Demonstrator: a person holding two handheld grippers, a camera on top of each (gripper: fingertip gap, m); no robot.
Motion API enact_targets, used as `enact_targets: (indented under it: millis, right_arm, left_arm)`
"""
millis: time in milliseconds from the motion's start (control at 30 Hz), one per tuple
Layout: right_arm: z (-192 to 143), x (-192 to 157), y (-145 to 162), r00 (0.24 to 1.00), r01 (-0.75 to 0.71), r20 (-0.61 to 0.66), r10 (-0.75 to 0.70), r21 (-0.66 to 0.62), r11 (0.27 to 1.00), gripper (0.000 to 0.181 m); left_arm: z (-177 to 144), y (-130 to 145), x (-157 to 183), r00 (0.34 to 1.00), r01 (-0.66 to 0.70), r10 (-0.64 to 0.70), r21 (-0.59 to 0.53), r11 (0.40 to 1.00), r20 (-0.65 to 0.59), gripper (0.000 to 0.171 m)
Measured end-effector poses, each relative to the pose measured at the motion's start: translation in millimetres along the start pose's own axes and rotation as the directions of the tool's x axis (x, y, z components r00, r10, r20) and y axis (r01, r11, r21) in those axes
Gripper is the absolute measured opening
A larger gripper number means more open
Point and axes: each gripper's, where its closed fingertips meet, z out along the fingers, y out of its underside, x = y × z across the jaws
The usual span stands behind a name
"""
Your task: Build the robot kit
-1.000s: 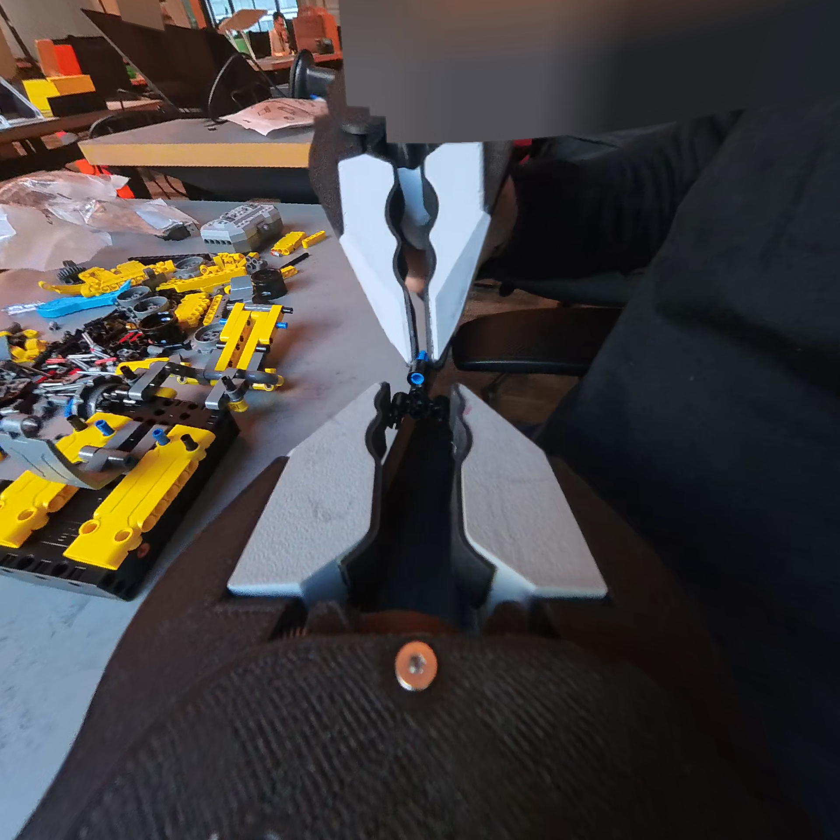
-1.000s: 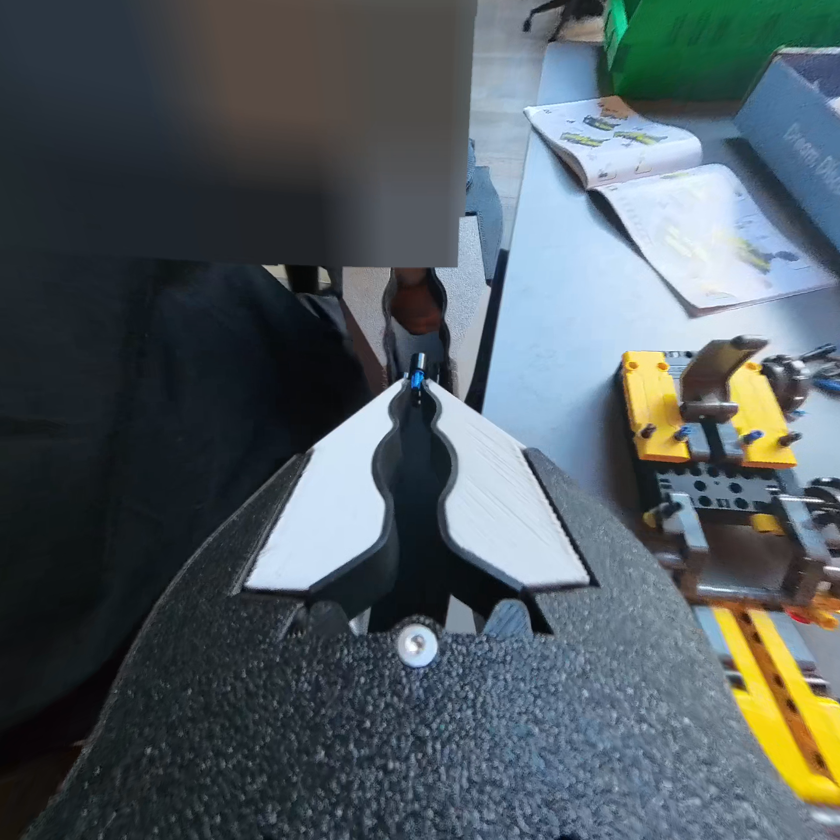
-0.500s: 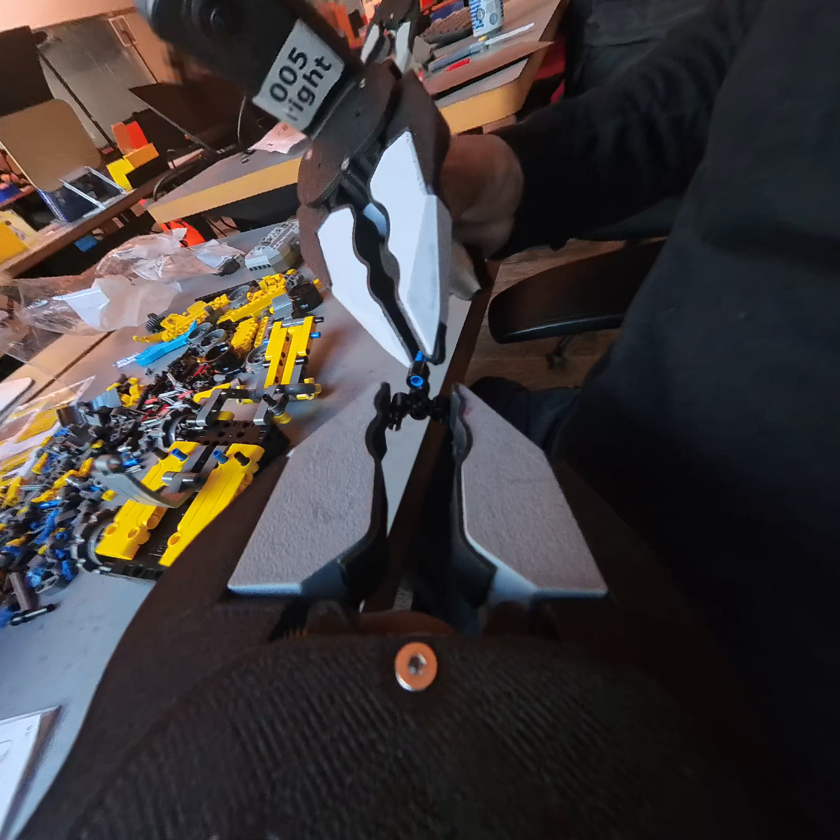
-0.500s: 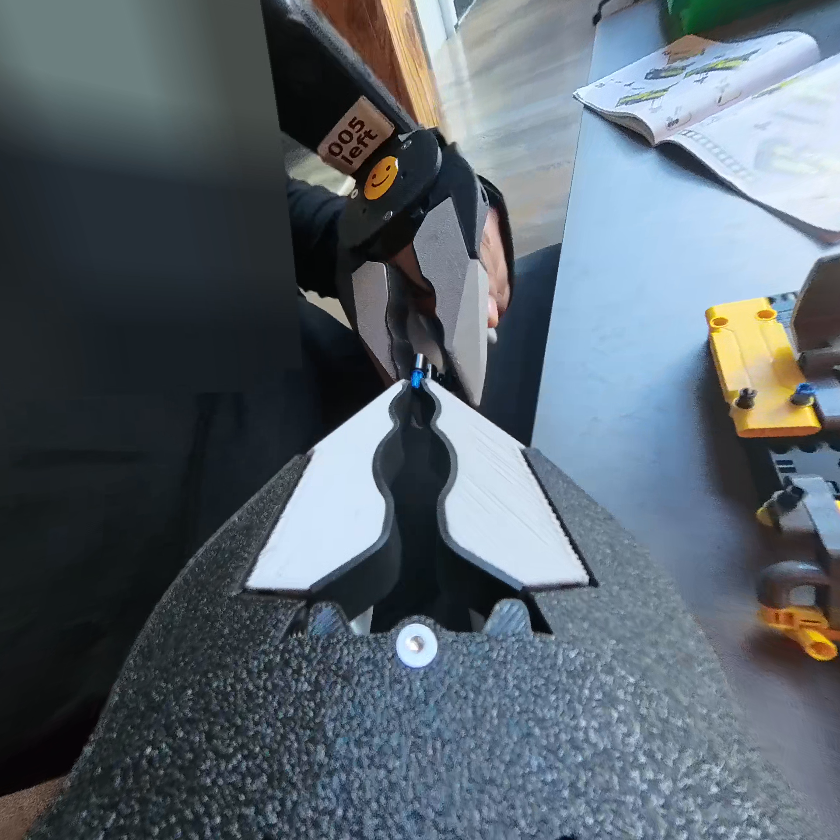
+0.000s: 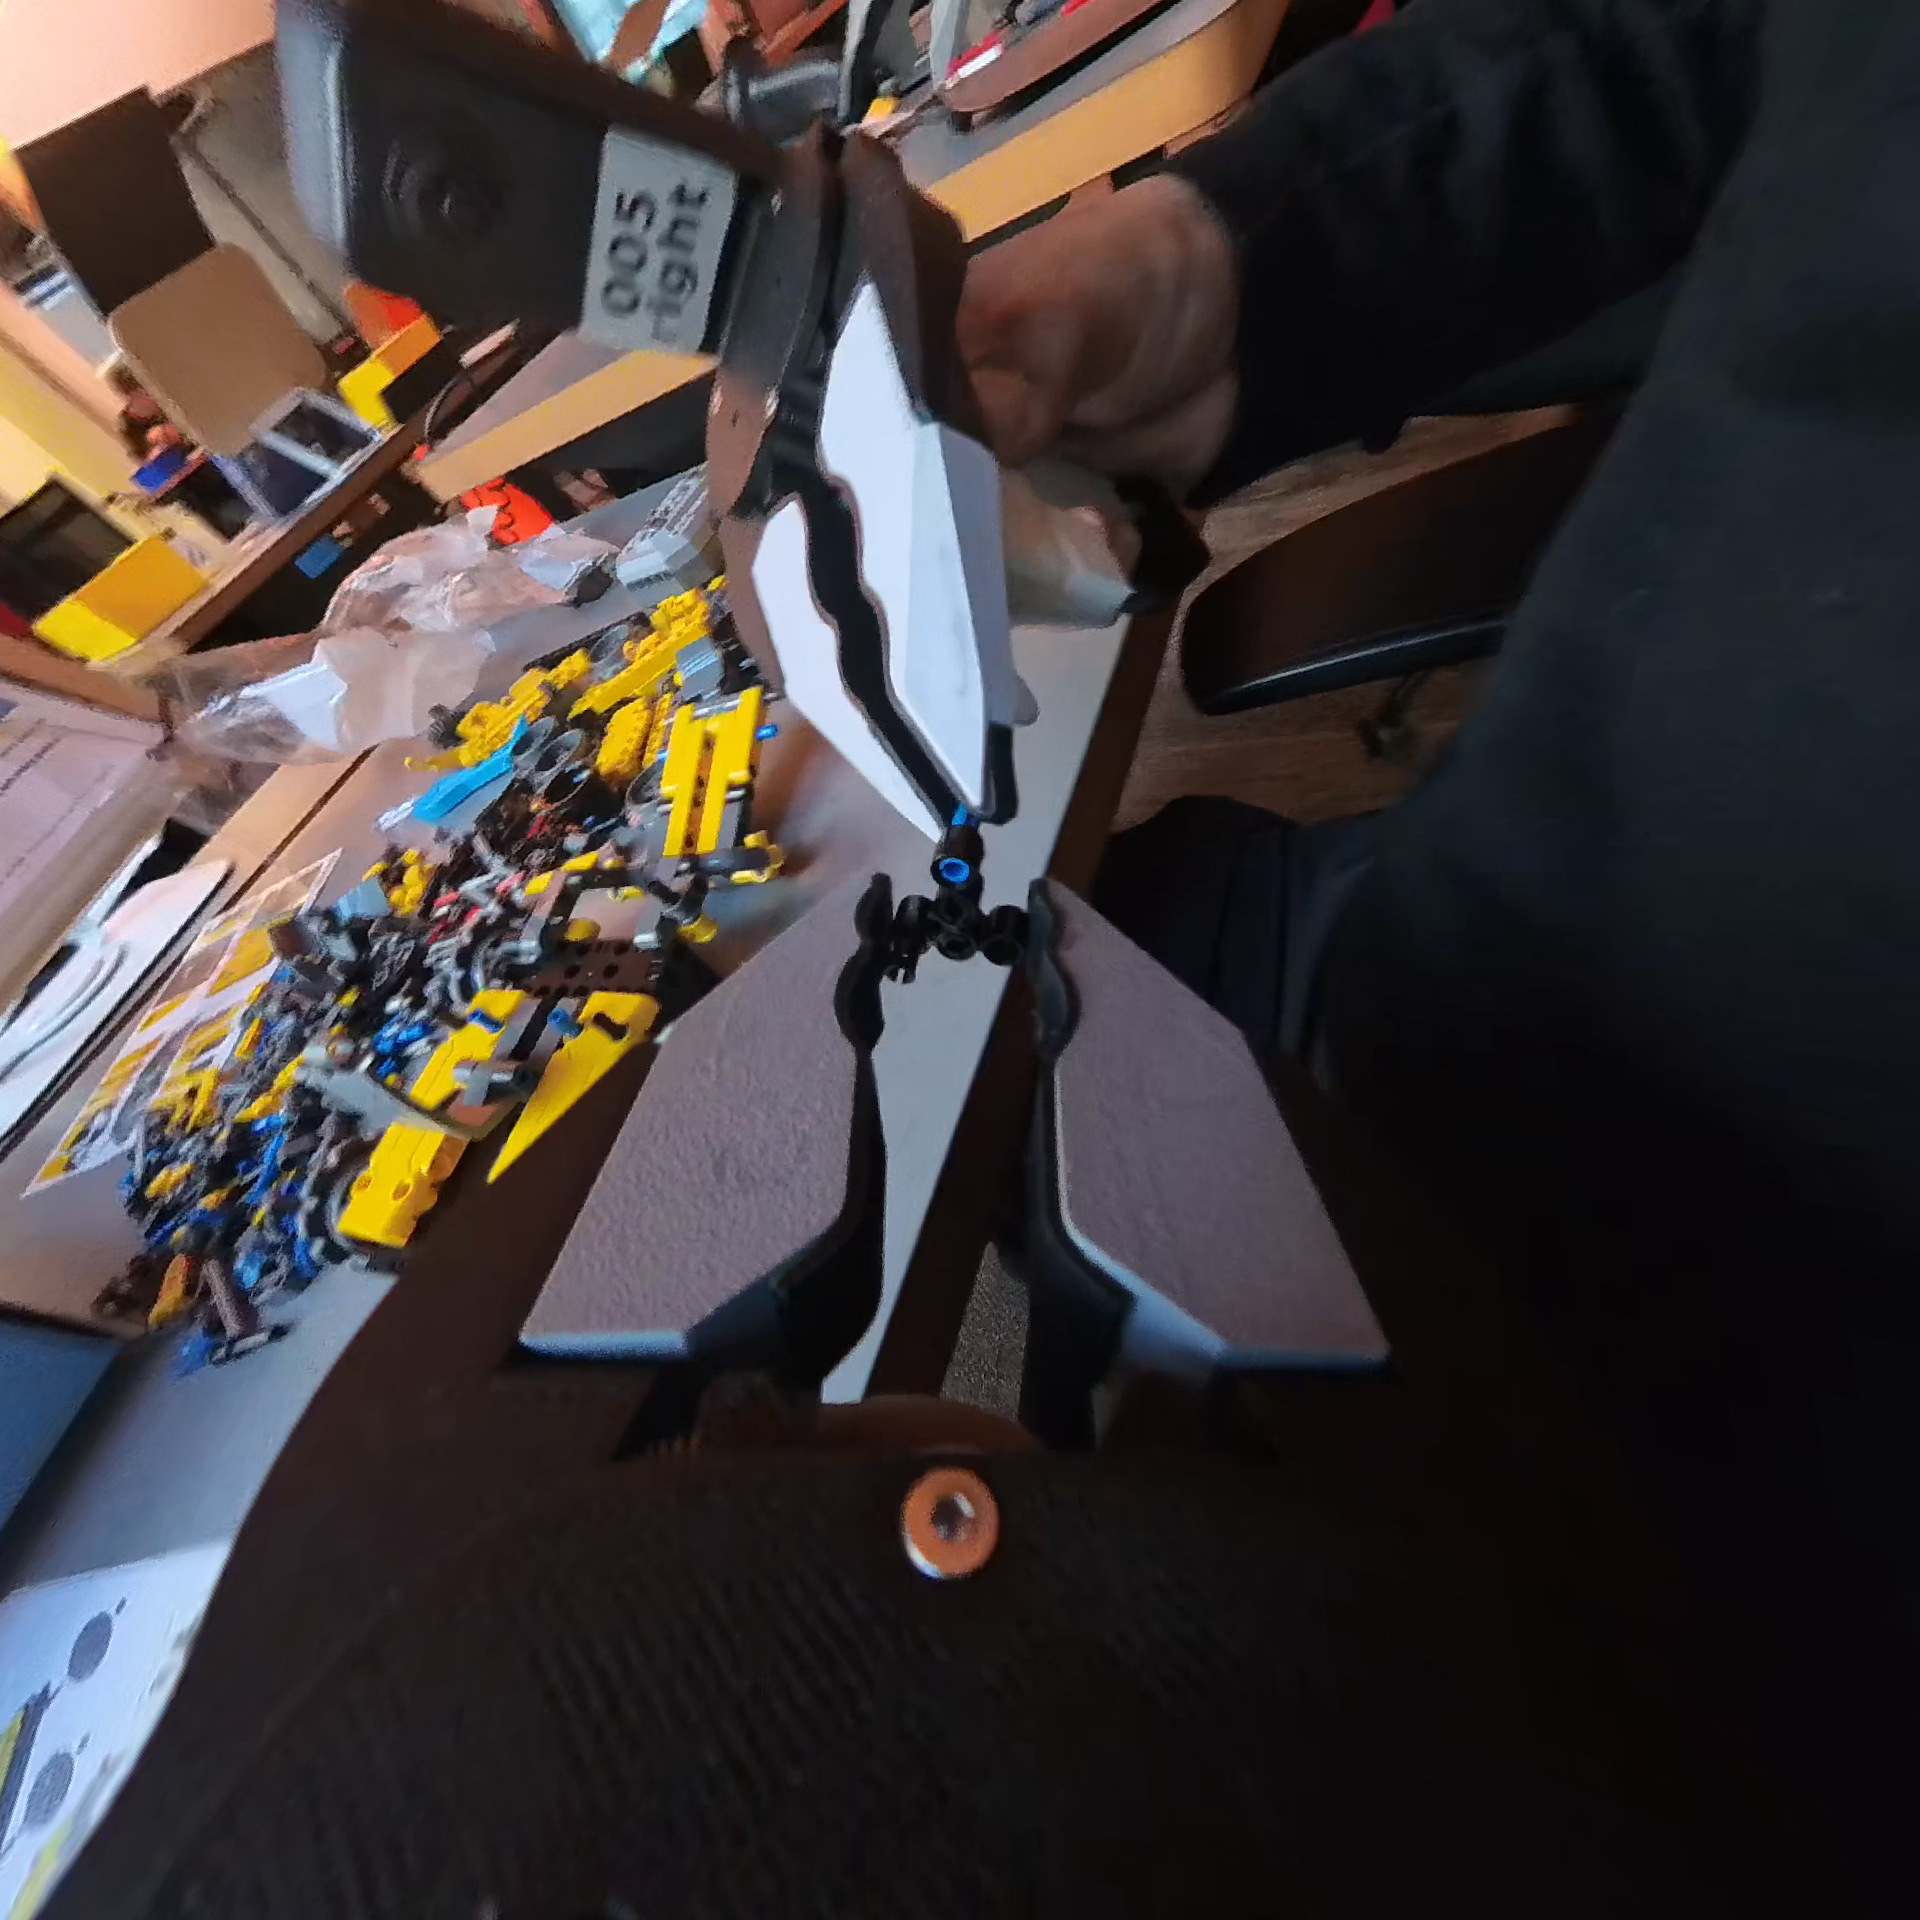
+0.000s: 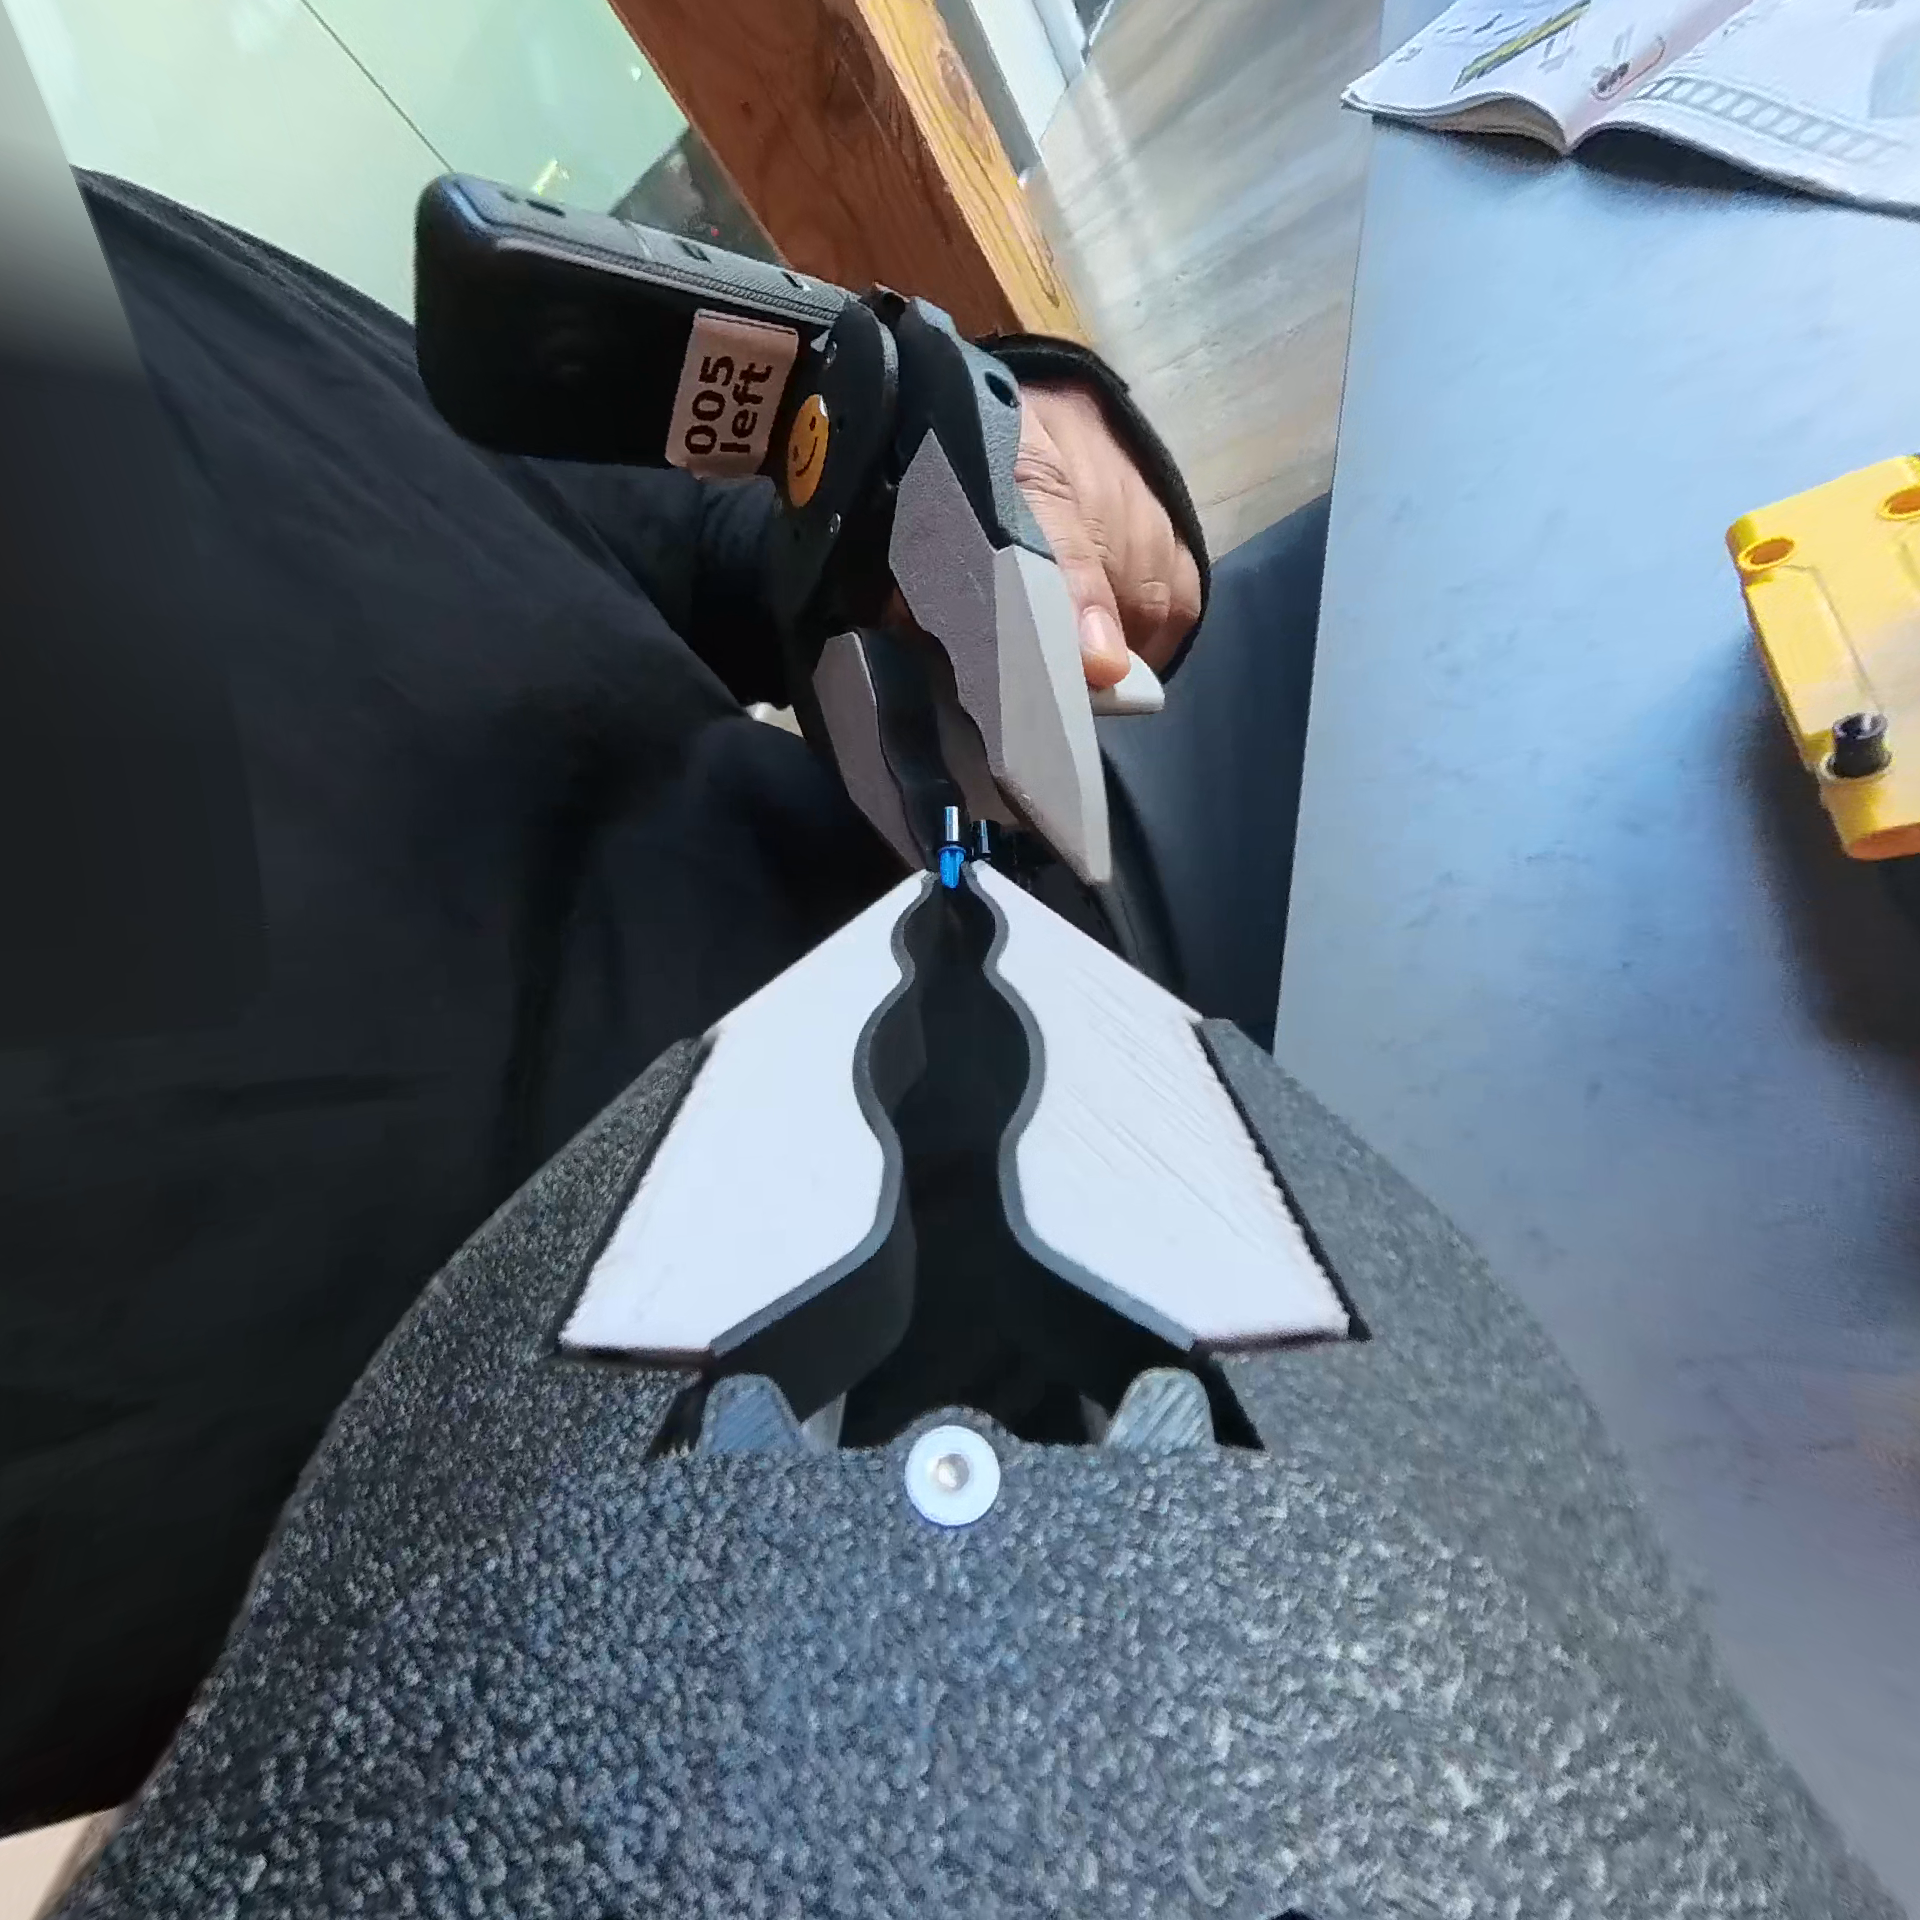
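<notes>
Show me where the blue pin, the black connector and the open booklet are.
blue pin (image 5: 954, 858), left wrist view, on its blue collar.
black connector (image 5: 951, 928), left wrist view, on its middle hub.
booklet (image 6: 1704, 94), right wrist view, on its open page.

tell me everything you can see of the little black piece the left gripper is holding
The black connector piece is a small, knobbly plastic part with several round sockets, lying crosswise between the fingertips of the left gripper, which is shut on it. It hangs in the air beyond the edge of the grey table. Just above it is a blue-and-black pin, pinched by the right gripper; whether they touch cannot be told.
</notes>
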Motion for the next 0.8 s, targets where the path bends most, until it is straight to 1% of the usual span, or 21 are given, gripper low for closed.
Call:
enact_targets:
  millis: [33, 67, 100, 133, 167, 200, 267, 333, 367, 433, 500, 600, 633, 700, 733, 800]
  right_arm:
    - [-1.1, 2.8, -1.0, 1.0, -0.004, -0.012, 0.004, 0.006, 1.0, 0.004]
    - [-3.3, 8.7, -3.6, 0.998, 0.014, -0.059, -0.013, 0.018, 1.0, 0.004]
    - [-7.0, 15.9, -7.9, 0.991, 0.043, -0.127, -0.039, 0.032, 0.999, 0.006]
    - [-11.8, 23.7, -12.2, 0.978, 0.066, -0.202, -0.056, 0.041, 0.997, 0.017]
    - [-17.8, 33.3, -16.7, 0.955, 0.082, -0.289, -0.063, 0.053, 0.995, 0.027]
    - [-23.7, 41.6, -22.1, 0.928, 0.097, -0.368, -0.062, 0.077, 0.992, 0.028]
    - [-28.9, 45.5, -32.4, 0.893, 0.122, -0.448, -0.043, 0.147, 0.982, 0.032]
    - [-29.8, 44.7, -38.8, 0.86, 0.165, -0.508, -0.042, 0.2, 0.966, 0.028]
    - [-30.7, 45.9, -39.9, 0.834, 0.195, -0.55, -0.052, 0.205, 0.959, 0.024]
    - [-31.1, 48.4, -39.6, 0.781, 0.242, -0.619, -0.077, 0.187, 0.952, 0.018]
    - [-29.6, 49.9, -38.9, 0.749, 0.266, -0.655, -0.097, 0.164, 0.95, 0.016]
    - [-28.9, 54.3, -38.4, 0.723, 0.277, -0.682, -0.11, 0.14, 0.951, 0.015]
    - [-30.3, 56.6, -38.0, 0.715, 0.277, -0.691, -0.108, 0.137, 0.951, 0.012]
    - [-32.7, 59.9, -37.2, 0.71, 0.267, -0.698, -0.093, 0.144, 0.953, 0.005]
    - [-33.2, 60.3, -37.4, 0.711, 0.264, -0.698, -0.086, 0.151, 0.952, 0.004]
    - [-33.4, 61.8, -37.2, 0.706, 0.26, -0.704, -0.074, 0.161, 0.952, 0.005]
  left_arm:
    - [2.3, 3.4, -7.4, 0.999, 0.021, -0.02, -0.02, 1.0, 0.048, 0.022]
    - [4.9, 8.5, -17.7, 0.992, 0.054, -0.048, -0.049, 0.997, 0.115, 0.023]
    - [6.1, 14.7, -31.7, 0.975, 0.104, -0.085, -0.079, 0.991, 0.206, 0.023]
    - [6.0, 19.4, -44.8, 0.947, 0.163, -0.13, -0.09, 0.983, 0.294, 0.022]
    - [6.1, 22.8, -53.9, 0.916, 0.223, -0.178, -0.088, 0.971, 0.358, 0.023]
    - [6.7, 23.7, -59.7, 0.89, 0.267, -0.217, -0.074, 0.961, 0.4, 0.022]
    - [6.3, 22.3, -69.5, 0.843, 0.305, -0.248, -0.045, 0.951, 0.477, 0.023]
    - [6.4, 19.9, -72.7, 0.82, 0.302, -0.241, -0.035, 0.953, 0.519, 0.023]
    - [7.3, 19.5, -73.0, 0.812, 0.3, -0.235, -0.037, 0.953, 0.534, 0.023]
    - [11.3, 19.7, -71.2, 0.801, 0.314, -0.246, -0.033, 0.949, 0.546, 0.022]
    - [16.6, 19.9, -67.3, 0.801, 0.318, -0.247, -0.039, 0.947, 0.545, 0.023]
    - [20.0, 22.2, -67.3, 0.796, 0.309, -0.223, -0.061, 0.949, 0.563, 0.023]
    - [21.0, 22.6, -67.3, 0.795, 0.313, -0.226, -0.062, 0.948, 0.563, 0.023]
    - [21.4, 22.7, -68.6, 0.79, 0.292, -0.195, -0.076, 0.953, 0.581, 0.022]
    - [21.7, 23.6, -69.5, 0.788, 0.277, -0.173, -0.089, 0.957, 0.591, 0.023]
    - [23.7, 27.1, -71.0, 0.786, 0.279, -0.17, -0.095, 0.956, 0.594, 0.023]
